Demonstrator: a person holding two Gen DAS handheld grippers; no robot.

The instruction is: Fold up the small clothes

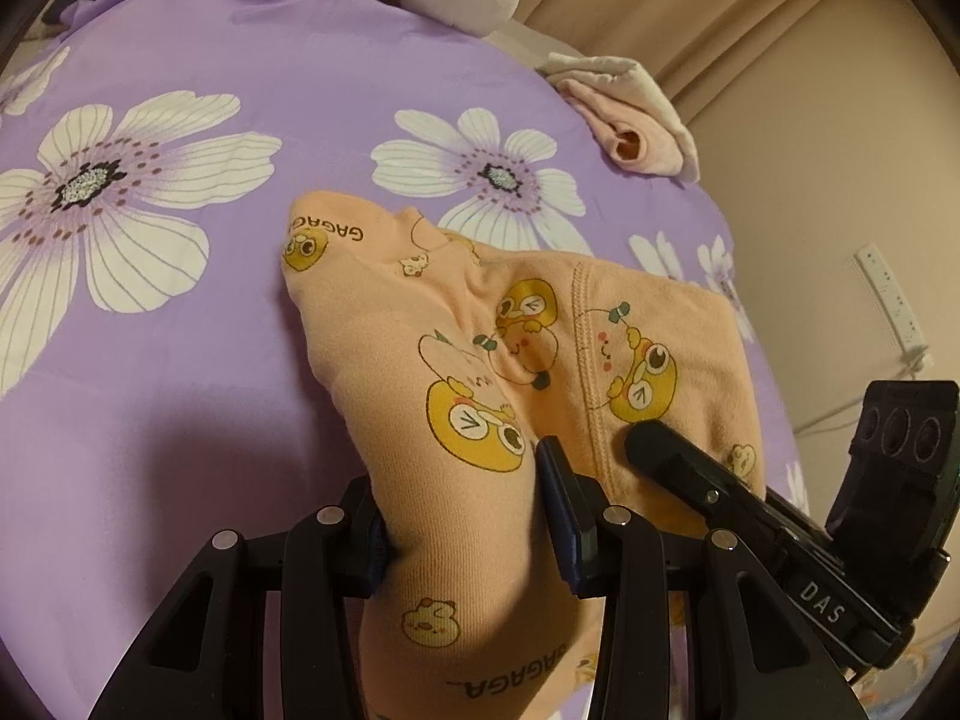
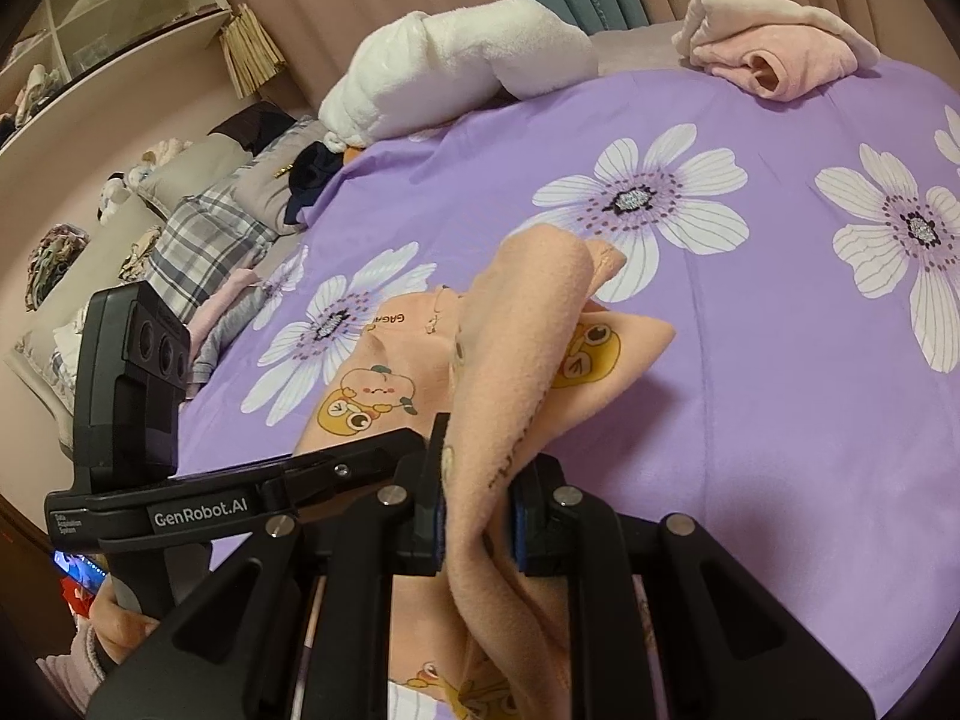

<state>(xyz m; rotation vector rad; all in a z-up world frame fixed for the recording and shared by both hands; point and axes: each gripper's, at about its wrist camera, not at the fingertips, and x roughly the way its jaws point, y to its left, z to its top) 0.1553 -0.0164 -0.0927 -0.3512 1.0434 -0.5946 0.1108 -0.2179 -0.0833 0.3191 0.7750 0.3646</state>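
Both grippers, left (image 1: 462,516) and right (image 2: 477,516), pinching peach garment (image 1: 492,360); bunched fleece could slip, skewing fold.

I see warm, dim indoor light from above; my tongs cast a soft shadow on the bedsheet (image 1: 180,420). Both fisheye views bend strongly, with dark vignetted corners. Focus stays fairly sharp, no glare.

Peach garment (image 1: 480,372), yellow cartoon-duck print, "GAGAGA" lettering; partly lifted and bunched, far end draped on purple floral bedspread (image 1: 180,360). Pink folded garment (image 1: 630,120) near bed edge.
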